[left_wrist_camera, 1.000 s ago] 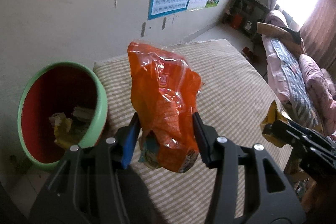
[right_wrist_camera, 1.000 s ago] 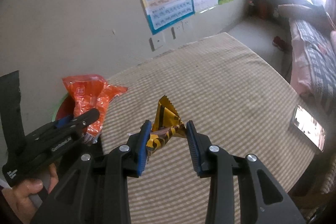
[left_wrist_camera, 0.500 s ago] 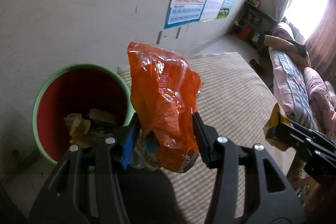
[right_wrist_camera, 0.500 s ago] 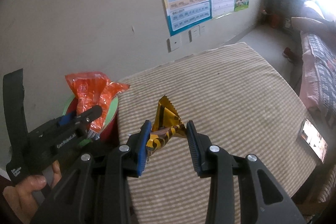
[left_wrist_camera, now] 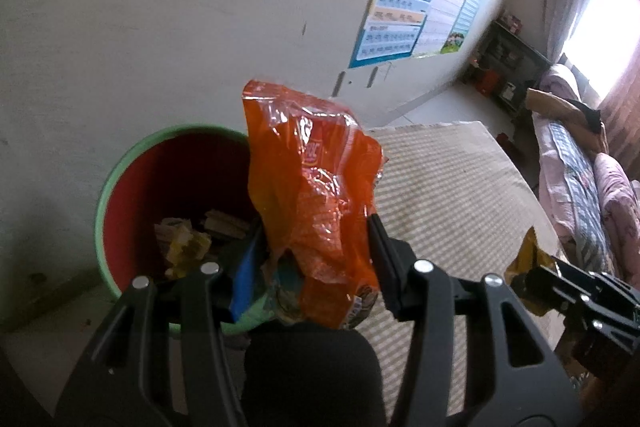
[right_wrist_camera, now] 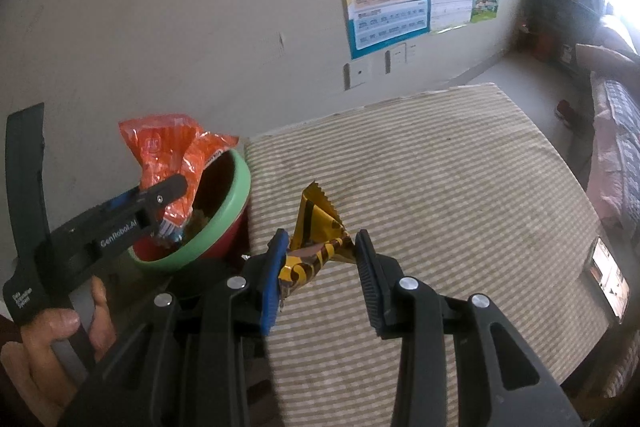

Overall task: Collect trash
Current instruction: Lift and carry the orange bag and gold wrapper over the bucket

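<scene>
Left hand-held gripper [left_wrist_camera: 316, 247] clenched on orange bag [left_wrist_camera: 316, 187]; bag stands upright between the fingers, its lower end hanging over the bin [left_wrist_camera: 120, 163] rim. Bin: green rim, red inside, scraps [left_wrist_camera: 188, 239] at the bottom, set against the counter [right_wrist_camera: 440, 167] edge. Right hand-held gripper [right_wrist_camera: 320, 267] grasps yellow wrapper [right_wrist_camera: 316, 227], held over the counter, just right of the bin. Phone [right_wrist_camera: 606, 275] lies on the counter, far from the bin.

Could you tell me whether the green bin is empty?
Not empty: the green bin holds yellowish scraps at its bottom.
</scene>
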### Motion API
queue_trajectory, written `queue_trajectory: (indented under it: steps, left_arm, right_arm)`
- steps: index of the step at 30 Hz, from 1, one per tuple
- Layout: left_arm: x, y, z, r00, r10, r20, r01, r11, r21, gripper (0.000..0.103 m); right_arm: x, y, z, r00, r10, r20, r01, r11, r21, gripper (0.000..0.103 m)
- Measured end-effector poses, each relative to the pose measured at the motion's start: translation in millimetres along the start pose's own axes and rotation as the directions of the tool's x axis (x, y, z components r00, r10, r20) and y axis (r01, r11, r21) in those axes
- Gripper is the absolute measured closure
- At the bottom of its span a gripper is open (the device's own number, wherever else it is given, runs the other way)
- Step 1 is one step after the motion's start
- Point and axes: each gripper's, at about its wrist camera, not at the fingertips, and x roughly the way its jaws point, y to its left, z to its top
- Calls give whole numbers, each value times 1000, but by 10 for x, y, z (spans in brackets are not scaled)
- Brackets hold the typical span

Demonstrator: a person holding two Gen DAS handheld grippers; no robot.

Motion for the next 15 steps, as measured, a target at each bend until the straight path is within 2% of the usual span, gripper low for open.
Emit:
queue_trajectory:
  steps: [15]
  left_arm:
    - [46,479,-3,998,61,-13,-62,995,-77,55]
  right_arm:
    - [206,350,65,999,15,-44,-18,997,-77,69]
